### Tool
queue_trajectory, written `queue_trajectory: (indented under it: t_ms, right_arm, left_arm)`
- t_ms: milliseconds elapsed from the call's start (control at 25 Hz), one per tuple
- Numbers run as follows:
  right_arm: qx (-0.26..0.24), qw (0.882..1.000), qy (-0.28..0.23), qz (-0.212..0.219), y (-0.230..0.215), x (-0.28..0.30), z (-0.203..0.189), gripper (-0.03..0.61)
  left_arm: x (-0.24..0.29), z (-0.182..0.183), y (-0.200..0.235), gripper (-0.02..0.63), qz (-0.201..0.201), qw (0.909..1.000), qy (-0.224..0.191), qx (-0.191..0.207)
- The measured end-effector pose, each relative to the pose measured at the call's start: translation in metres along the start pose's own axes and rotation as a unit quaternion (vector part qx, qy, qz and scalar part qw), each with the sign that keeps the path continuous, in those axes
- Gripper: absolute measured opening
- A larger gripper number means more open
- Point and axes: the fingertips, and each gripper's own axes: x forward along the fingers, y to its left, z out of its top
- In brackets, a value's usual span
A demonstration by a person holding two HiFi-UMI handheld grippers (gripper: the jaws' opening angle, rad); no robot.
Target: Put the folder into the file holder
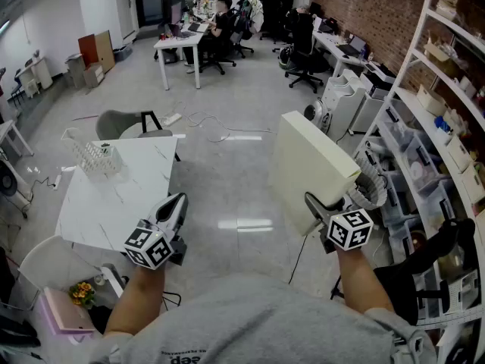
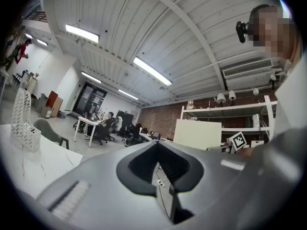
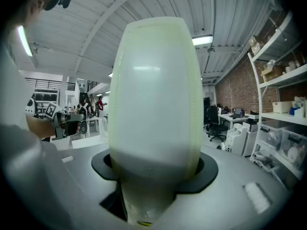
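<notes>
A thick cream folder (image 1: 312, 164) stands upright in the air at the right, with my right gripper (image 1: 321, 206) shut on its lower edge. In the right gripper view the folder (image 3: 156, 95) fills the middle and sits deep between the jaws of the right gripper (image 3: 153, 178). The white mesh file holder (image 1: 95, 156) stands at the far left corner of the white table (image 1: 114, 203). My left gripper (image 1: 175, 203) hovers over the table's near right corner, shut and empty. The left gripper view shows the left gripper (image 2: 160, 152), the file holder (image 2: 25, 121) far left, and the folder (image 2: 197, 134).
A metal shelf rack (image 1: 432, 127) with plastic bins runs along the right. A grey chair (image 1: 121, 123) stands behind the table. A pink case and flowers (image 1: 72, 302) lie at the lower left. Cables (image 1: 216, 131) trail over the floor; desks and a seated person (image 1: 220, 25) are far back.
</notes>
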Motion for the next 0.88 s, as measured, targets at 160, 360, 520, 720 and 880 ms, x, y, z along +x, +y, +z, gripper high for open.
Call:
queue_trajectory:
  t_ms: [160,360,520,720,880]
  right_arm:
    - [-0.002,1.000,-0.001,0.002,-0.001,0.002,0.001,0.275]
    - [0.002,1.000,0.000,0.002,-0.004,0.005,0.001,0.275]
    - [0.001,1.000,0.000,0.004,-0.006,0.006,0.003,0.274]
    - [0.001,1.000,-0.004,0.009,-0.011,0.003,0.005,0.273]
    - [0.011,1.000,-0.008,0.018,-0.017,0.000,0.005,0.275]
  left_arm:
    - [0.002,-0.001,-0.001,0.057,0.000,1.0000,0.000,0.001]
    - [0.005,0.000,0.000,0.058,0.000,1.0000,0.000,0.003]
    - [0.009,0.001,-0.001,0.058,-0.001,1.0000,0.001,0.003]
    - [0.014,0.000,-0.008,0.058,0.000,1.0000,0.001,0.005]
    - [0.018,-0.001,-0.015,0.058,0.002,1.0000,0.001,0.008]
